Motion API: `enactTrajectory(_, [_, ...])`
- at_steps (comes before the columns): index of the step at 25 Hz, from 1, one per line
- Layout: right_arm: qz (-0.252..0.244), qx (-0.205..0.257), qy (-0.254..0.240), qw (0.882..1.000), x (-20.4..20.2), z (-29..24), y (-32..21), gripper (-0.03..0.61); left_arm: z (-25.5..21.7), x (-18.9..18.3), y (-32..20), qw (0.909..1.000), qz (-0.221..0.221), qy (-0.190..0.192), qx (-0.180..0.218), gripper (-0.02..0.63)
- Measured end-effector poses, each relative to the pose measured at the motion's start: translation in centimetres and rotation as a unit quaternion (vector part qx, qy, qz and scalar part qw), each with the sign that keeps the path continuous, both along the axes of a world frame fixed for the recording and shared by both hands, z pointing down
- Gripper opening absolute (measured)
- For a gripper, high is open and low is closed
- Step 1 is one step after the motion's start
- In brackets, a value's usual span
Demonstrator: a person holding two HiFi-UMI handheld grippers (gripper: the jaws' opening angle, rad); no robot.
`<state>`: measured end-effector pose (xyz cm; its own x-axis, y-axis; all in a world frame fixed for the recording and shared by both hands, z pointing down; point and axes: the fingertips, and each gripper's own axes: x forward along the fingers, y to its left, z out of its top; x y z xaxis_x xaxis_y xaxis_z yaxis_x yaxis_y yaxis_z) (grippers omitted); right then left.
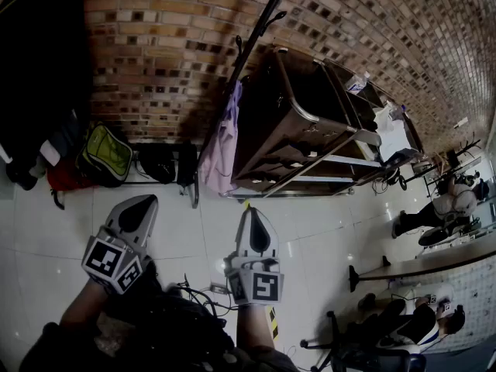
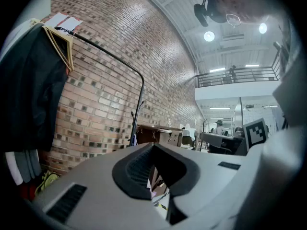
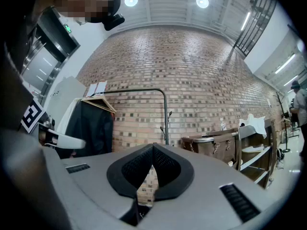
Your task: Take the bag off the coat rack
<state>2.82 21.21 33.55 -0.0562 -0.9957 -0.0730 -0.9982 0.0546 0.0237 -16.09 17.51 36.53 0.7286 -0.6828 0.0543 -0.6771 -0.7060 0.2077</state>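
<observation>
One brick wall (image 1: 155, 45) runs across the back, with one broad stretch of white tiled floor (image 1: 194, 231) lying open in front of it. One brown trolley (image 1: 310, 122) stands close on the right of the single black coat rack (image 1: 262, 33). One lilac bag (image 1: 222, 142) hangs against that rack's pole, low, near the floor. There are two grippers, both well short of it. The left gripper (image 1: 142, 204) has its jaws pressed together on nothing, and the right gripper (image 1: 254, 215) is just the same.
</observation>
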Motion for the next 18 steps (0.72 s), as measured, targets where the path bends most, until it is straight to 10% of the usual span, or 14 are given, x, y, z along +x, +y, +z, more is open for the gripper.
enactTrajectory(18, [0.067, 0.041, -0.014, 0.997, -0.5, 0.0, -4.4, 0.018, 1.7, -1.0, -7.6, 0.9985, 0.052, -0.014, 0.005, 0.026])
